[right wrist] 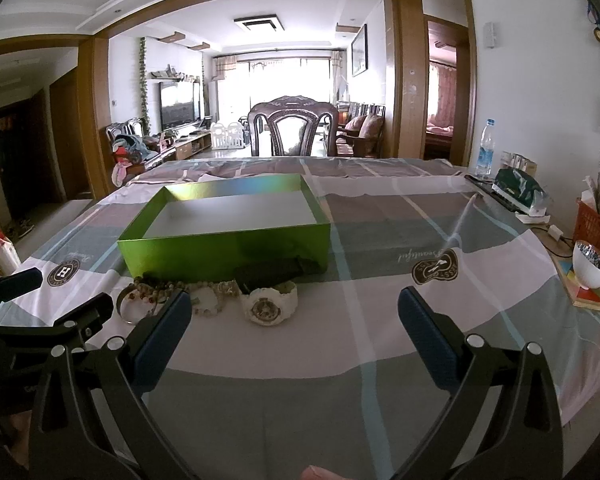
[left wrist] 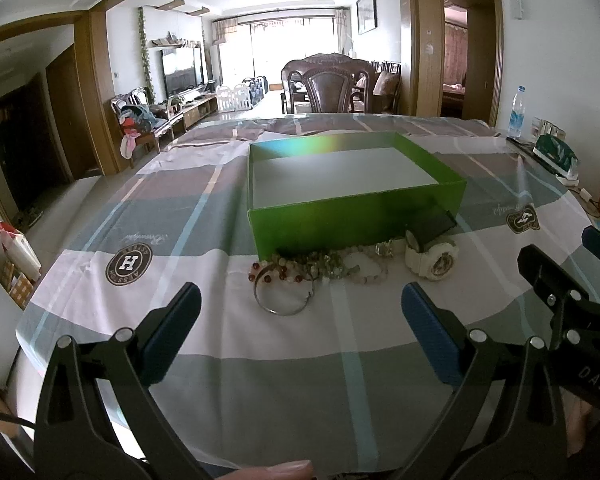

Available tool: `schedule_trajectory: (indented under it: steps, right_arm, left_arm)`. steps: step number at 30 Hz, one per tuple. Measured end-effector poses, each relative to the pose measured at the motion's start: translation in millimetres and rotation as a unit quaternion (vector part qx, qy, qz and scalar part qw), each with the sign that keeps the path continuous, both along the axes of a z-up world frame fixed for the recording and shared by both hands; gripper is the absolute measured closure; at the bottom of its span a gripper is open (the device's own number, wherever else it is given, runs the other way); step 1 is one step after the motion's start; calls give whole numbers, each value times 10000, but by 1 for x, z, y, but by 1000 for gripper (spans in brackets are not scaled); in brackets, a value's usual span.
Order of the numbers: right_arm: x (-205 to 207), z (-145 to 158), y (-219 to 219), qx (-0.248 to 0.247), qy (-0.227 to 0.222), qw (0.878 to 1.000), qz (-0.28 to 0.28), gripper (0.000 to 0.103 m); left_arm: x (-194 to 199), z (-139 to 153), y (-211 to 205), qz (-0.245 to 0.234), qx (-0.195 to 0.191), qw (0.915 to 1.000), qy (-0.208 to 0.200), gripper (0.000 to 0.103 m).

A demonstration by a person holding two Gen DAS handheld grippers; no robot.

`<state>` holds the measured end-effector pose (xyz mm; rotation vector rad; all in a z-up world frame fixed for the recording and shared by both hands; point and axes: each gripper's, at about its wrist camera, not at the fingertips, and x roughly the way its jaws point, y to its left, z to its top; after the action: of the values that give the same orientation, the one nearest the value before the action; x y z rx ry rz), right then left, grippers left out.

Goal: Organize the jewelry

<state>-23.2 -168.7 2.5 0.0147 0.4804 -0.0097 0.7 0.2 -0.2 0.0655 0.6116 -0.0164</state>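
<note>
Checked cloth in pink, grey and pale blue covers the surface (left wrist: 284, 360), printed with round brown badges. On it stands a green box (left wrist: 340, 216), open at the top, its pale inside bare as far as can be seen. In the right wrist view the box (right wrist: 228, 244) lies at about eleven o'clock from the camera.

The left gripper (left wrist: 300, 328) hangs just above the cloth with its jaws spread wide and nothing between them; the blue pads (left wrist: 432, 336) frame the jewelry at twelve o'clock. The right gripper (right wrist: 296, 320) is likewise wide apart and bare, and it also shows at the four o'clock edge of the left wrist view.

Against the box's near wall lies the jewelry in a loose row. A dark wallet-like case (right wrist: 272, 274) leans on the wall. Touching its near edge is a white watch (left wrist: 432, 260), at one o'clock from the left gripper. Beside the watch sits a heap of pale beaded bracelets (left wrist: 340, 266), tangled so that their number cannot be told. At the row's nine o'clock end a silver bangle (left wrist: 284, 300) with red beads lies flat on the cloth.

A fingertip (left wrist: 288, 470) shows at the six o'clock edge.
</note>
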Motion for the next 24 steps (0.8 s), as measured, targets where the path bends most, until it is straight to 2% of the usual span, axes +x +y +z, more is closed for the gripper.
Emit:
schedule_trajectory:
  steps: [12, 15, 18, 19, 20, 21, 22, 24]
  right_arm:
    - [4, -7, -2, -45, 135, 9999, -21, 3]
    - [14, -30, -8, -240, 491, 9979, -339, 3]
    - [28, -48, -22, -112, 868, 9951, -456, 3]
    - [32, -54, -24, -58, 960, 9943, -452, 3]
    - [36, -57, -27, -3, 1032, 9937, -431, 5]
    - [41, -59, -29, 72, 1102, 9932, -367, 13]
    - [44, -60, -30, 176, 1168, 9926, -275, 21]
    - [50, -61, -28, 387, 1227, 9917, -57, 27]
  left_arm:
    - [1, -5, 1, 15, 20, 9999, 98, 4]
    - [11, -31, 4, 205, 135, 9990, 372, 4]
    - [28, -51, 12, 243, 101, 9966, 785, 5]
    - [32, -57, 15, 199, 94, 9959, 875, 8]
    - [33, -62, 17, 146, 86, 9952, 966, 16]
    - [36, -65, 21, 158, 56, 9945, 1030, 21]
    - [37, -66, 25, 191, -5, 9940, 1075, 30]
    - [40, -68, 30, 179, -162, 9931, 1150, 38]
